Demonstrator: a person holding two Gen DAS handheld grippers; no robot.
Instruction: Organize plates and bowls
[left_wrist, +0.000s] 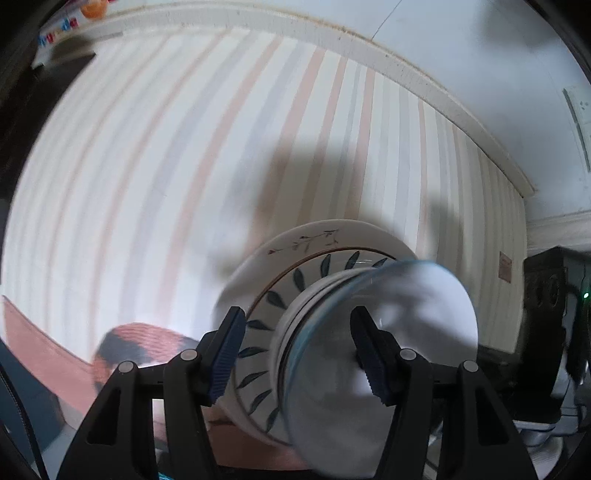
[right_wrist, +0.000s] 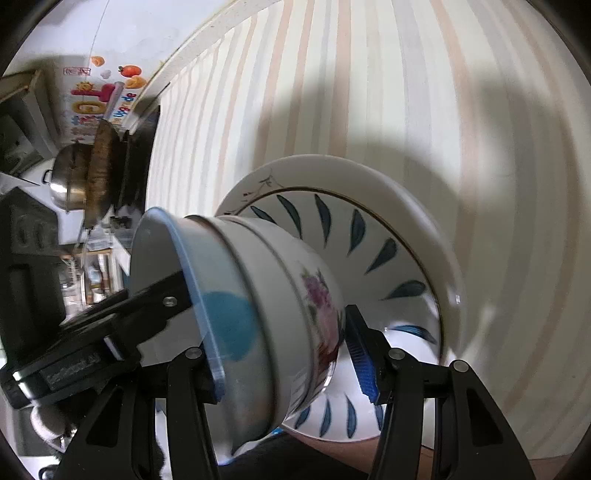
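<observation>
You have the dishes gathered into one pile on the desk, which wears a striped cloth. The pile stands well in from the desk's far edge. A white plate lies at the bottom, with a leaf-patterned plate on it. Nested bowls sit on that, the flowered bowl lowest in view and the glass bowl on top.

Your left tongs stand about half open and straddle the wall of the bowls. One finger reaches inside the glass bowl and the other stays outside, over the leaf-patterned plate. A strip of plate shows between that outer pad and the bowls, so you cannot tell whether it is pinching.

Your right tongs are also about half open, with the bowls filling the gap. One pad sits right by the foot of the flowered bowl. The other is hidden behind the glass rim, so you cannot tell whether that grip is firm either.

This looks like the closing step, steadying or shifting the finished pile.

- If you mean to move it, make sure both pairs truly bite first, then lift evenly so the nested bowls do not slide on the plates.
- If you mean to leave it, open each pair fully and draw the inner finger straight up, clear of the glass rim.
</observation>
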